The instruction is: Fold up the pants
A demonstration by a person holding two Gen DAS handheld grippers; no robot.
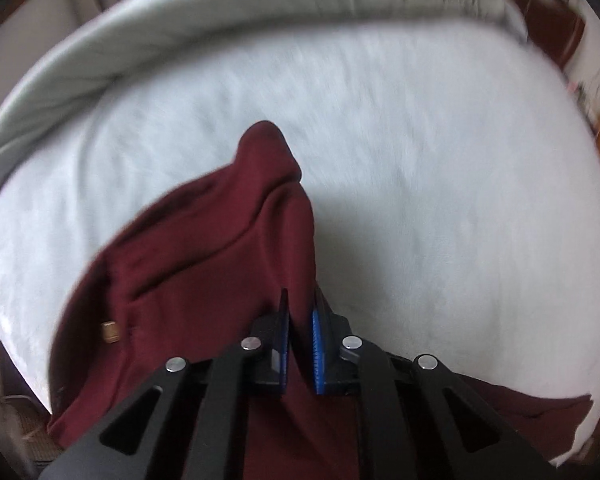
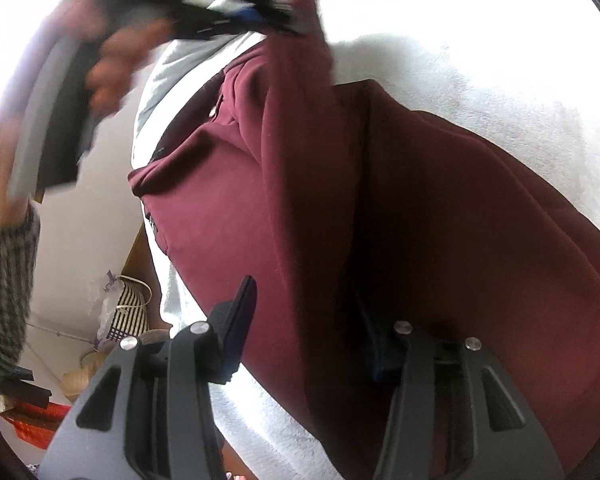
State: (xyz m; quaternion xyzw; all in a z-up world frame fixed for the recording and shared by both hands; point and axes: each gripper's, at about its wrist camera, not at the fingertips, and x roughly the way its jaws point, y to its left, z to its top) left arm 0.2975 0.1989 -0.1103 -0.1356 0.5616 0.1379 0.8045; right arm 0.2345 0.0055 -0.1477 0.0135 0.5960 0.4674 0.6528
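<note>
Dark red pants (image 1: pixel 204 264) lie bunched on a white bed sheet (image 1: pixel 420 160). My left gripper (image 1: pixel 301 300) is shut on a raised fold of them, with cloth pinched between its blue pads. In the right wrist view this gripper (image 2: pixel 276 16) shows blurred at the top, held by a hand (image 2: pixel 112 60) and lifting a ridge of the pants (image 2: pixel 420 220). My right gripper (image 2: pixel 304 286) straddles the near end of that ridge. Thick cloth fills the gap between its jaws, and its right finger is buried under a fold.
A pale grey blanket (image 1: pixel 100 40) is rolled along the far side of the bed. Brown furniture (image 1: pixel 540 8) stands beyond the far right corner. Left of the bed, a striped bag (image 2: pixel 128 304) and clutter sit on the floor. A checked sleeve (image 2: pixel 0 300) is at the left edge.
</note>
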